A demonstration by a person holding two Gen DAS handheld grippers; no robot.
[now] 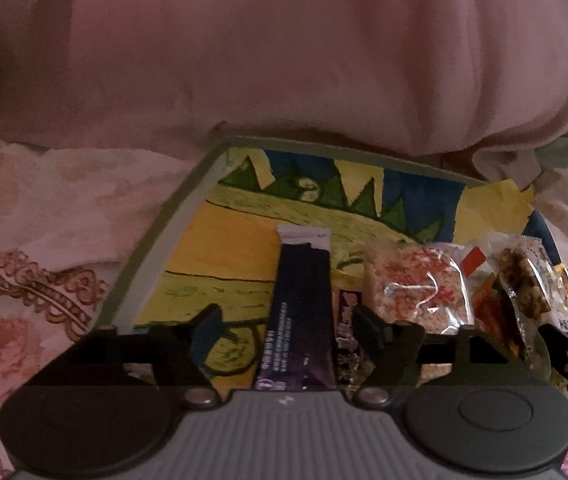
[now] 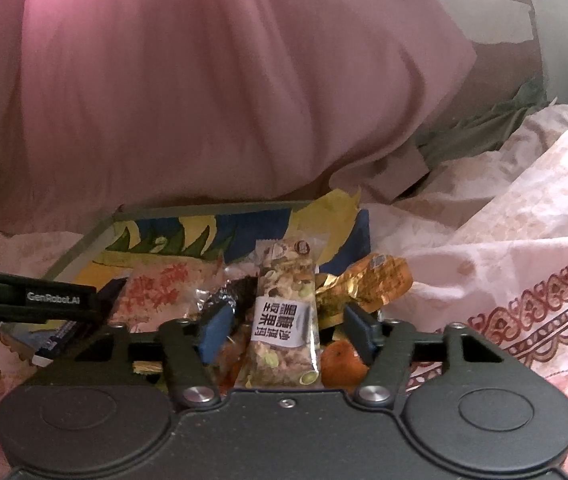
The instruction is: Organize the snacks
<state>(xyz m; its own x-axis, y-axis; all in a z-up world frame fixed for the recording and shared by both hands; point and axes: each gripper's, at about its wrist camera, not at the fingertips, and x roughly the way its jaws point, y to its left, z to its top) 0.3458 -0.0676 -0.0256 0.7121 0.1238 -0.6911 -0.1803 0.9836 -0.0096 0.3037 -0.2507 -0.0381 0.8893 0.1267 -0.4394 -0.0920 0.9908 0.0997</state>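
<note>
Snacks: dark stick (image 1: 299,312) and nut bar (image 2: 284,320) on tray (image 1: 188,216), bed | left hand-held gripper (image 1: 284,334) agape around stick, right hand-held gripper (image 2: 287,330) agape around bar, neither pinched | progress: partial; right-hand heap unsorted.

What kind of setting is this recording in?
Most likely a bedroom, working on a bed. A big pink pillow lies behind the colourful tray of snacks, which sits on a pink floral bedsheet. A room wall shows at upper right.
</note>
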